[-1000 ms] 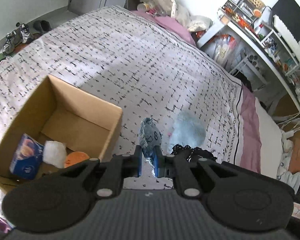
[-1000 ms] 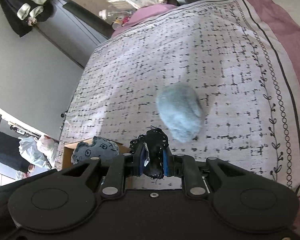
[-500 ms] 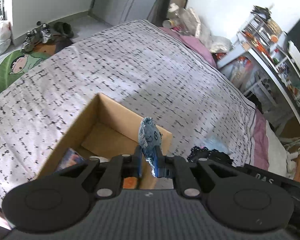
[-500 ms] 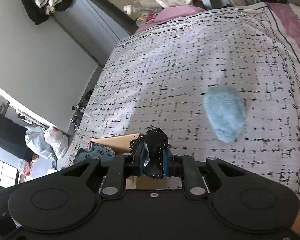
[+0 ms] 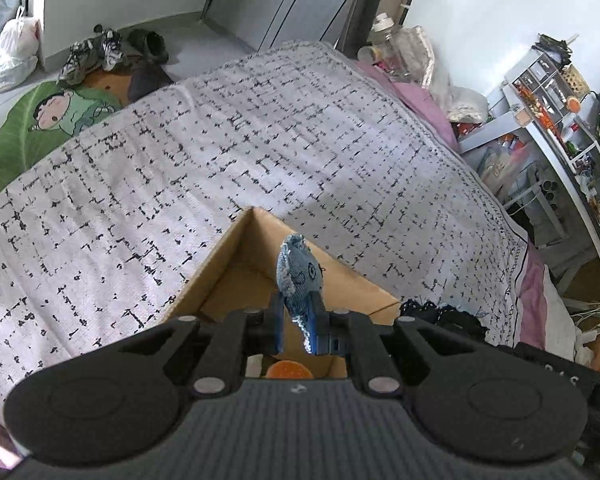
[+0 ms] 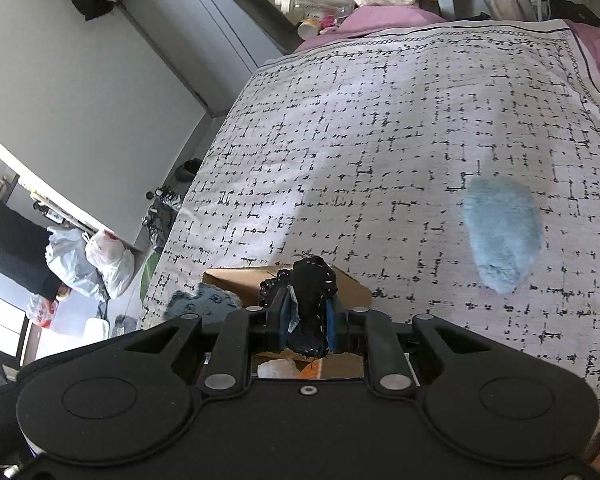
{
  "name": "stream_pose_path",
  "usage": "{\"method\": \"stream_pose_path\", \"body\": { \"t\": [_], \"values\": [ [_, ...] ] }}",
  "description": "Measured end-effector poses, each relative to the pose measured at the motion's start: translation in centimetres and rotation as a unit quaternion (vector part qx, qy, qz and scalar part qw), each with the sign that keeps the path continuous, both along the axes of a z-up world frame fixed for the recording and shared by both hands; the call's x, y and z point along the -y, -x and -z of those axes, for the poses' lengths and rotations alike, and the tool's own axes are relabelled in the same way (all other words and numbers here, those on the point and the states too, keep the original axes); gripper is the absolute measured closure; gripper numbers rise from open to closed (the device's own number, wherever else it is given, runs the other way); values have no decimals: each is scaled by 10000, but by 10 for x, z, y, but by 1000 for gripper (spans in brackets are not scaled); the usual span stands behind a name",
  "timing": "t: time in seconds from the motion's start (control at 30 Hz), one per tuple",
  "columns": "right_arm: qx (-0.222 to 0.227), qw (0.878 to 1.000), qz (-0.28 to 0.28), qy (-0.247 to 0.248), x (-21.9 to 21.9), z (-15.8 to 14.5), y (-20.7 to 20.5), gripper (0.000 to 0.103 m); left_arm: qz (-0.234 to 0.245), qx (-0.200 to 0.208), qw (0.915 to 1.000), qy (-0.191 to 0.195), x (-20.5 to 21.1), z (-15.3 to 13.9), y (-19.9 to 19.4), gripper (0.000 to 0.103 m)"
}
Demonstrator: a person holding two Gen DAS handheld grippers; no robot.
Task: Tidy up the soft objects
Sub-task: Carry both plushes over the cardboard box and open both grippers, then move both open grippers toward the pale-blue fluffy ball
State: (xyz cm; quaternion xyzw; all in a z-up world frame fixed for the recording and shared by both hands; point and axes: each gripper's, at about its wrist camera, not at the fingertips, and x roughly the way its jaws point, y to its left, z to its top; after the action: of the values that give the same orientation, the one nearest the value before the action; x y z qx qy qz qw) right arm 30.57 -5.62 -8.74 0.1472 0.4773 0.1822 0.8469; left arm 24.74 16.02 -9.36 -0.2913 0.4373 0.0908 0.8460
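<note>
Soft objects: denim plush (image 5: 298,276) clamped in left gripper (image 5: 299,330), black lace piece (image 6: 312,304) in right gripper (image 6: 306,330), both above cardboard box (image 5: 240,248); step: depositing; next, release inside.

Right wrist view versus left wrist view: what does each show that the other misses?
Only the right wrist view shows the fluffy blue toy lying on the bedspread, apart from the box.

Only the left wrist view shows the green cartoon rug and the cluttered desk.

Both show the cardboard box, the denim toy in the left gripper, and the black lace item in the right gripper.
</note>
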Motion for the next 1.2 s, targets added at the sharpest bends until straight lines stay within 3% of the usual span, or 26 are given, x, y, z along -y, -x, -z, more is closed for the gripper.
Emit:
{"method": "stream_pose_path", "body": {
  "t": [0.2, 0.63, 0.7, 0.8, 1.2],
  "values": [
    [-83, 9999, -106, 90, -15, 5, -1, 85, 41, -417, 9991, 9, -8, 21, -8, 87],
    [-216, 9995, -241, 25, -42, 11, -3, 83, -31, -402, 9992, 5, -26, 10, 9, 84],
    [-215, 9994, -275, -77, -44, 9, -3, 79, -57, -398, 9992, -19, -29, 6, 11, 82],
    [-276, 9994, -211, -65, -44, 8, -4, 48, -82, -373, 9993, -50, -31, 2, 14, 80],
    [-93, 9999, -57, 4, 3, -3, 1, 47, 56, -223, 9996, -190, -9, -16, 13, 53]
  ]
}}
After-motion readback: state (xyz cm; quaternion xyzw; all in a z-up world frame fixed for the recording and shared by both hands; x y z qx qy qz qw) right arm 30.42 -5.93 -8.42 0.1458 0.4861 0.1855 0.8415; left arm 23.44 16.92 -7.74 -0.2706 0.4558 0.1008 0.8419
